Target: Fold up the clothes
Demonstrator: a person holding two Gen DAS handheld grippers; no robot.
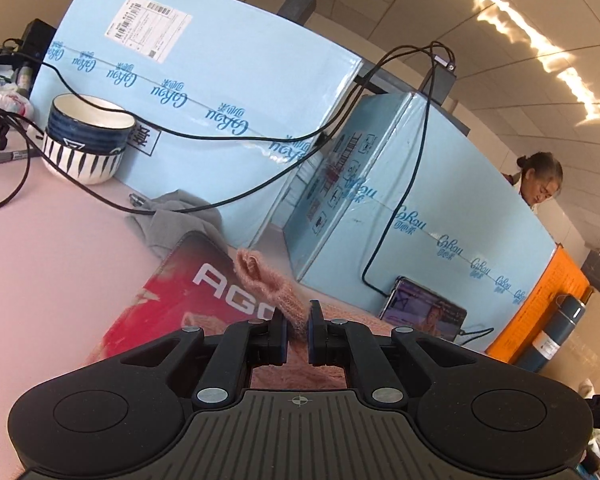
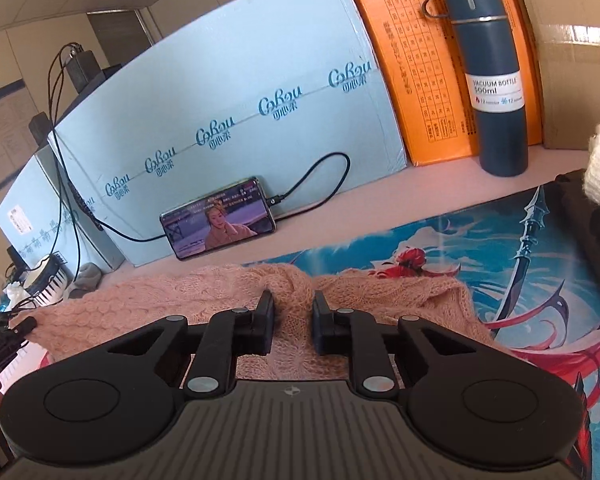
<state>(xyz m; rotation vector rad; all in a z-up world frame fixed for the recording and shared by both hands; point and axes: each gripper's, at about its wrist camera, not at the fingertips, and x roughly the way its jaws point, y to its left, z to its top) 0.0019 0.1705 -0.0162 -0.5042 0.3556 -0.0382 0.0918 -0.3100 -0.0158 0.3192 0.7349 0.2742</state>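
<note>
Between left gripper [image 1: 298, 316] jaws: pinched pink sweater [image 1: 260, 276]; right gripper [image 2: 293, 307] jaws parted.

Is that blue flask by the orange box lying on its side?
No, the blue flask stands upright on the table, in front of the orange box.

left gripper [image 1: 298, 322]: matte black linkage arms | round silver pivot pins | blue pads inside fingers | ribbed grey base, crosshair mark || right gripper [image 2: 293, 312]: same black arms | silver pins | ribbed grey base
</note>
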